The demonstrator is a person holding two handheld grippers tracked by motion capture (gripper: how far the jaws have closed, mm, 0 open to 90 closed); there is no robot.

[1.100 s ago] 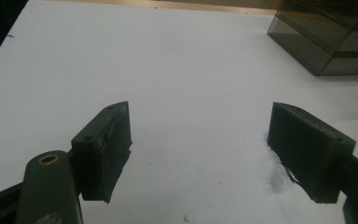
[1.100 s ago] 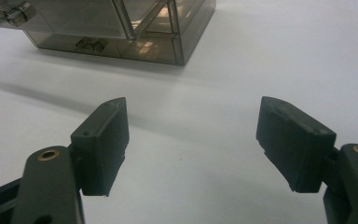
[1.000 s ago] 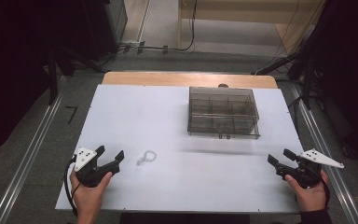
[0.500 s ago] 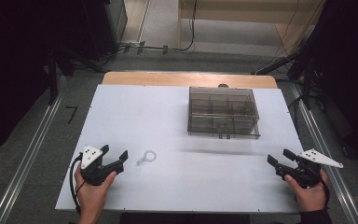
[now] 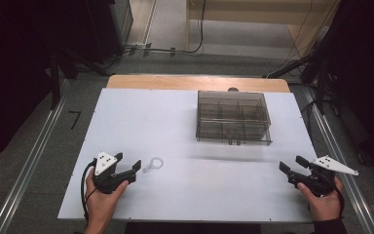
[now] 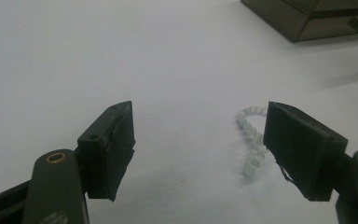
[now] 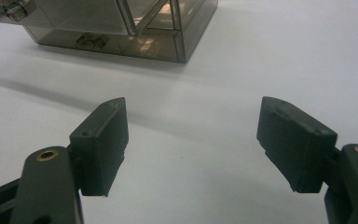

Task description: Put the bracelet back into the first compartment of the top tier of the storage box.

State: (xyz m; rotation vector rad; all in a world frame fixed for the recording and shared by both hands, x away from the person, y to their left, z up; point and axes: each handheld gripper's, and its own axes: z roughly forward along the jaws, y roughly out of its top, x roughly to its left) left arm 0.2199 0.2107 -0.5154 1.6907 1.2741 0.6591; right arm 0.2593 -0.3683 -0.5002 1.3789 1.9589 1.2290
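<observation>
A small loop of pale beads [image 5: 153, 164] lies on the white table [image 5: 185, 195], left of centre near the front. My left gripper [image 5: 127, 163] is open just to its left, jaws pointing toward it. In the left gripper view the beads [image 6: 251, 140] lie close by the right jaw's inner face, partly hidden behind it, with nothing gripped. My right gripper [image 5: 290, 164] stands open at the front right, nothing between its jaws. A smoky clear compartment box [image 5: 232, 117] sits at the back right; its near corner [image 7: 121, 28] shows ahead of the right gripper.
The table's wooden far edge [image 5: 195, 82] borders a dark floor with cables. Metal rails [image 5: 29, 161] run along both sides of the table. A broad stretch of bare white surface lies between the two grippers.
My left gripper has moved to the right, closer to the bead loop. The right gripper has stayed put.
</observation>
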